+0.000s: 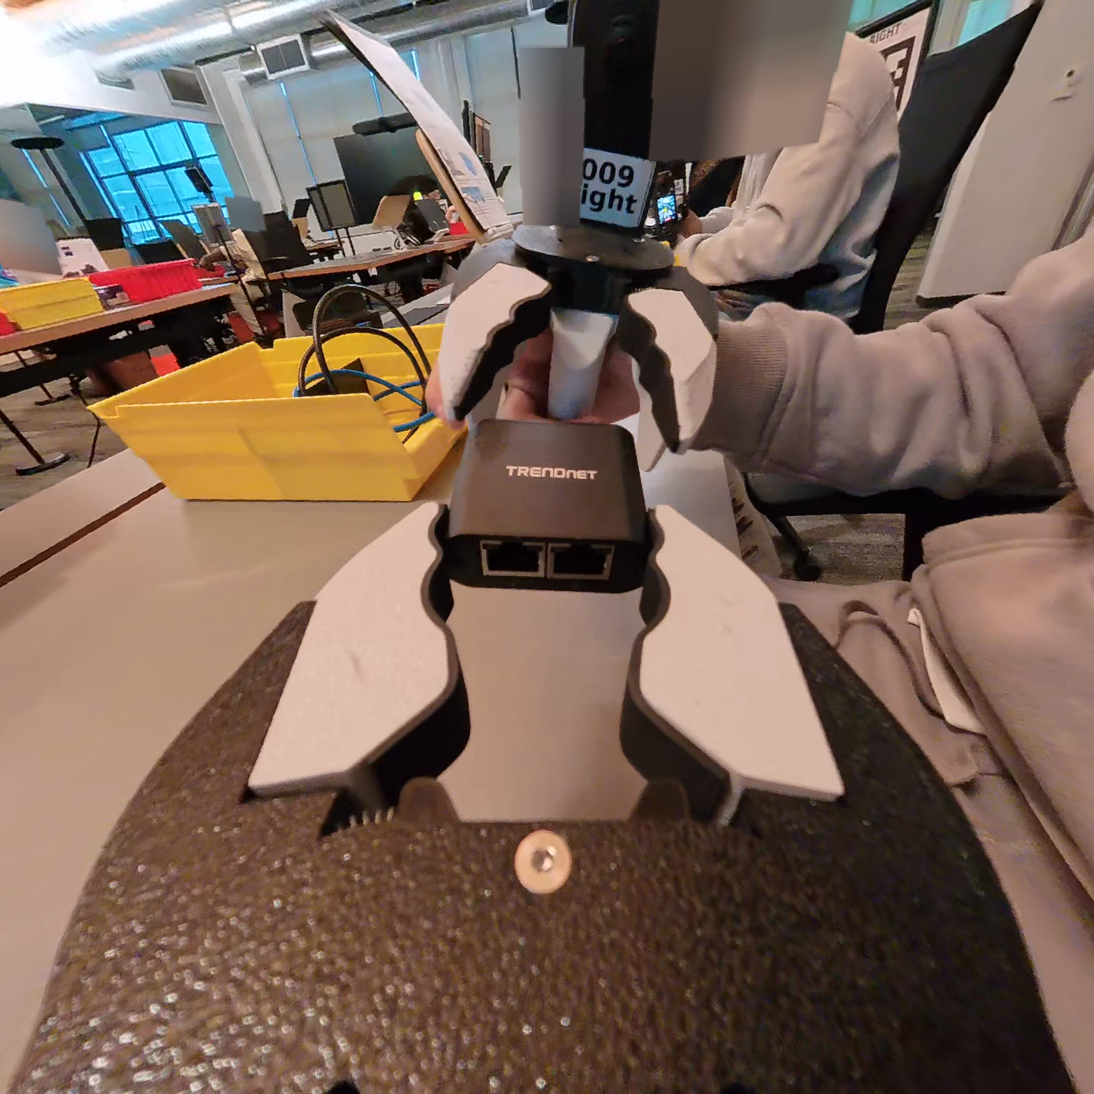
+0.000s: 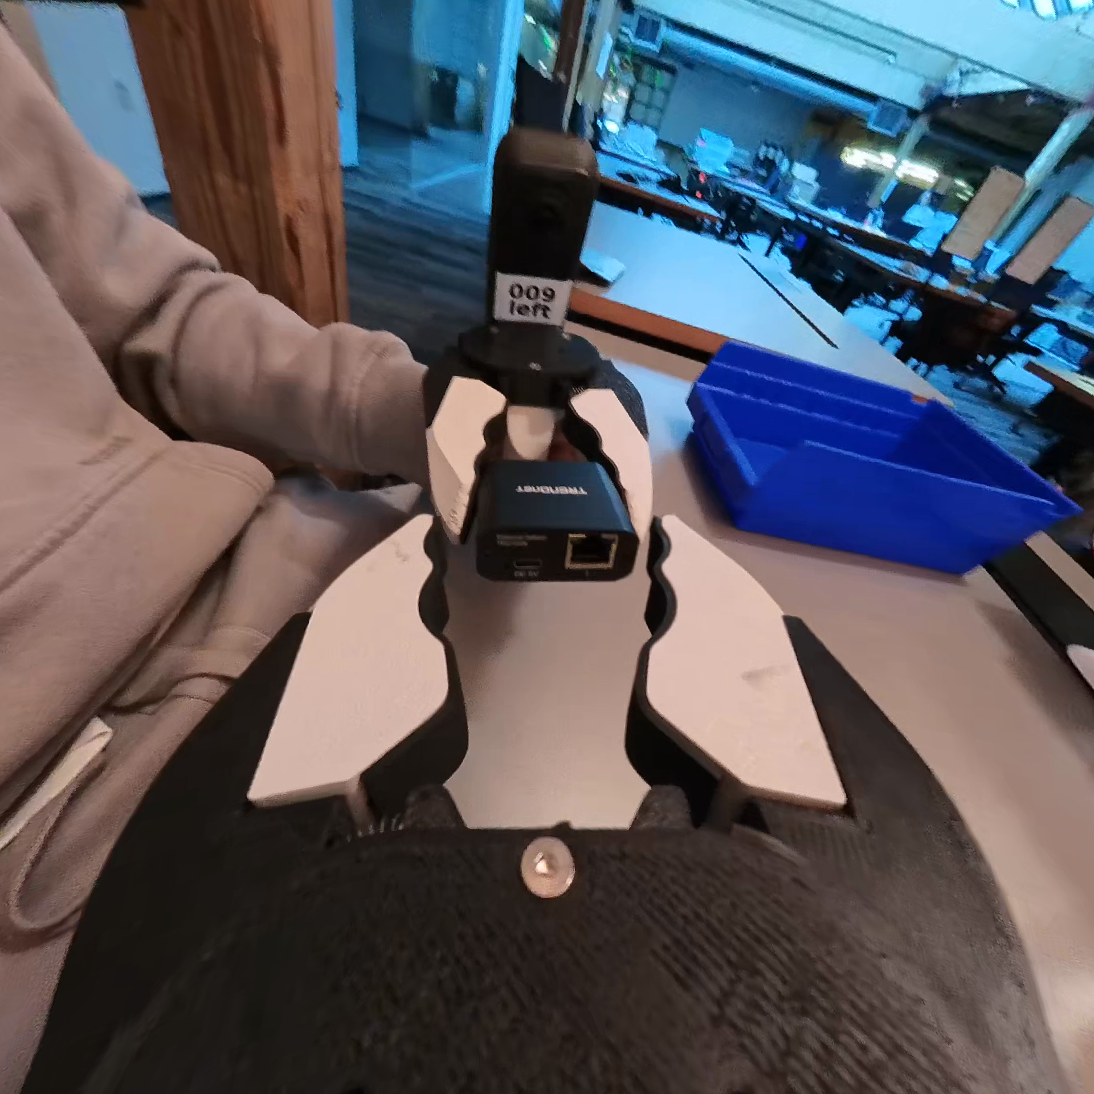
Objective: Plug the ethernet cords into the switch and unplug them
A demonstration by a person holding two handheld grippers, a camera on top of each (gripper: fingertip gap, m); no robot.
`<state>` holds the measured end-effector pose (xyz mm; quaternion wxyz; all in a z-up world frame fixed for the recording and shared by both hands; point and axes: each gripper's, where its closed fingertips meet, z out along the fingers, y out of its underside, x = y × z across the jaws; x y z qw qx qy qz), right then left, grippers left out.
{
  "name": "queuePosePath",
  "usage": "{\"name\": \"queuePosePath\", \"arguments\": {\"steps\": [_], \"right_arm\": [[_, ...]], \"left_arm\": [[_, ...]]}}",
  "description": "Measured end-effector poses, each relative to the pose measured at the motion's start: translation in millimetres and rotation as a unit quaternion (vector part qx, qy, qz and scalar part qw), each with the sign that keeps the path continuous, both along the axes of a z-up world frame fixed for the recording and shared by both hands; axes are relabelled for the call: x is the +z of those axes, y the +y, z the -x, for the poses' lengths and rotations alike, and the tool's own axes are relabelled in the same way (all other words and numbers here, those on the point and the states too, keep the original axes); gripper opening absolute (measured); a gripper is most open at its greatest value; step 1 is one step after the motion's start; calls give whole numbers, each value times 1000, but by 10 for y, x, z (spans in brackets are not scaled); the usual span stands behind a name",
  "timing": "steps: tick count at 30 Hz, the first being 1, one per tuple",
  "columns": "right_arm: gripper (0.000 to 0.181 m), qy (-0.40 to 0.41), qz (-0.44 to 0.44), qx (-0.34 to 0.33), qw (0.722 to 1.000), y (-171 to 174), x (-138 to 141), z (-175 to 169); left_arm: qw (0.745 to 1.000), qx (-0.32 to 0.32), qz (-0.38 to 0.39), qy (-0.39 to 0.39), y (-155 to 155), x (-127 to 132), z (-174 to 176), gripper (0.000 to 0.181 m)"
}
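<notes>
A small black switch (image 1: 547, 491) is held above the table, with no cord in it. My left gripper (image 1: 546, 533) is shut on its sides, at the end with two empty ports (image 1: 546, 559). My right gripper (image 2: 544, 527) is open, its fingertips (image 2: 663, 533) standing either side of the switch's other end (image 2: 556, 553) without touching. That end shows one empty port and a small slot. In the right wrist view the left gripper (image 2: 547, 503) clasps the switch. In the left wrist view the right gripper (image 1: 559, 435) faces me, open. Blue and black ethernet cords (image 1: 379, 379) lie coiled in a yellow bin (image 1: 266, 450).
The grey table (image 1: 177, 592) carries the yellow bin at the far left and a blue bin (image 2: 858, 473) on the right. The person's beige sleeves (image 1: 888, 402) and lap border the near edge. A wooden post (image 2: 237, 148) stands behind. Another person sits in a chair (image 1: 799, 207) beyond the table. My two grippers' fingertips are within a few centimetres of each other.
</notes>
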<state>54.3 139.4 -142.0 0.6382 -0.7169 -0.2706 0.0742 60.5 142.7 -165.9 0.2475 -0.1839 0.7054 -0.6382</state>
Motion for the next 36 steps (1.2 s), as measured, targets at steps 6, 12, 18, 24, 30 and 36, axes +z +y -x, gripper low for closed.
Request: {"name": "queuePosePath", "arguments": {"steps": [6, 12, 18, 24, 30, 36], "right_arm": [[59, 0, 7, 8, 1000, 84, -97, 68], [60, -17, 30, 5, 999, 112, -174, 60], [60, -45, 16, -60, 997, 37, -41, -277], [60, -139, 101, -403, 899, -340, 390, -2280], [60, -165, 260, -540, 784, -617, 290, -3869], [60, -187, 427, -540, 701, -751, -226, -4420]], "left_arm": [[1000, -15, 1, -2, -35, 0, 56, 61], [1000, -12, -10, -7, -23, -18, 47, 61], [997, 74, -24, -24, 157, -67, -119, 91], [994, 112, 6, -7, 363, -96, -214, 81], [991, 131, 7, 26, 465, -248, -344, 77], [990, 135, 12, 49, 553, -281, -363, 76]]}}
